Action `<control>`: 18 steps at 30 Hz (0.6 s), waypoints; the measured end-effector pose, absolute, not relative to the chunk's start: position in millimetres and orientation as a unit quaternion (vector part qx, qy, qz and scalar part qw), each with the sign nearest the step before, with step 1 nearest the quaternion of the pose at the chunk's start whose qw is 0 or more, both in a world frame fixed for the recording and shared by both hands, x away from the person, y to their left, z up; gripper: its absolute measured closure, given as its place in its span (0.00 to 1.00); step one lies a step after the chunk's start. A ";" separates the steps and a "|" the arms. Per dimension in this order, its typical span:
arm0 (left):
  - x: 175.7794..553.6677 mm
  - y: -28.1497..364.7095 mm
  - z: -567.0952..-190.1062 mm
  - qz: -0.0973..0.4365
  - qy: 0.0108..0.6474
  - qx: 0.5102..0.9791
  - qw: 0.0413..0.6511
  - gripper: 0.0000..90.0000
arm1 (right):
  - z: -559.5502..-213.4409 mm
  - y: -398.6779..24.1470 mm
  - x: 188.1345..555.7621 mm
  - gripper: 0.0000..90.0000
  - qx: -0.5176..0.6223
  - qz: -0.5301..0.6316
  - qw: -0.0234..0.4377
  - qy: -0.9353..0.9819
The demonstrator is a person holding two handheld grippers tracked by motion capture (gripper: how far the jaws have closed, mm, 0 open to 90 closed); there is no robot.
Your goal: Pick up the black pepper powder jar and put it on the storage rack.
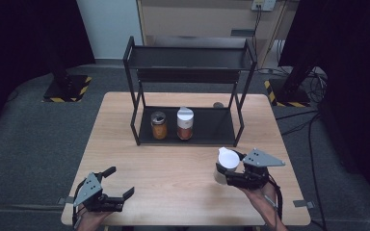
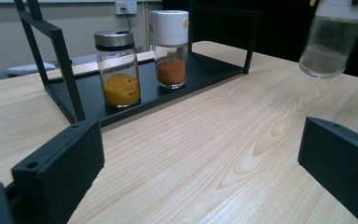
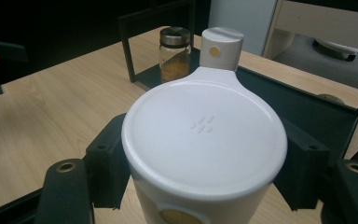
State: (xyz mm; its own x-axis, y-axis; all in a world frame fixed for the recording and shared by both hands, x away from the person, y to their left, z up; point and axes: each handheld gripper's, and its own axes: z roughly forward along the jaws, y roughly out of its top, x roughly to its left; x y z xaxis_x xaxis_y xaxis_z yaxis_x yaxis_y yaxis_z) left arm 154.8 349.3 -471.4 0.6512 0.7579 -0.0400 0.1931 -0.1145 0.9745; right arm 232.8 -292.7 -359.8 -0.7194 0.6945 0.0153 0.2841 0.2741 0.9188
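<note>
A black two-tier rack point(image 1: 188, 77) stands at the far middle of the wooden table point(image 1: 125, 159). On its lower shelf are a metal-lidded jar of yellow spice point(image 1: 158, 125) point(image 2: 118, 67) point(image 3: 174, 53) and a white-capped jar of orange spice point(image 1: 185, 123) point(image 2: 170, 46) point(image 3: 220, 49). My right gripper point(image 1: 227, 172) point(image 3: 205, 158) is shut on a third jar with a white cap point(image 1: 227, 160) point(image 3: 204, 135) point(image 2: 328, 37), lifted above the table at the front right. My left gripper point(image 1: 118, 182) point(image 2: 191, 163) rests open at the front left, nothing between its jaws.
The rack's upper shelf point(image 1: 188, 57) is bare. A small dark round object point(image 1: 218, 104) lies behind the rack on the table. Black stands with hazard-striped bases point(image 1: 67, 89) flank the table on the floor.
</note>
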 end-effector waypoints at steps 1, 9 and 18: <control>154.8 349.4 -471.4 0.246 0.337 0.705 0.574 0.00 | -358.3 -292.1 235.2 0.34 0.319 0.512 0.200 0.772; 155.0 349.4 -471.8 0.246 0.339 0.704 0.574 0.00 | -346.0 -287.5 250.0 0.34 0.322 0.512 0.206 0.769; 154.9 349.6 -471.8 0.246 0.339 0.704 0.574 0.00 | -332.8 -277.2 271.1 0.34 0.323 0.516 0.214 0.764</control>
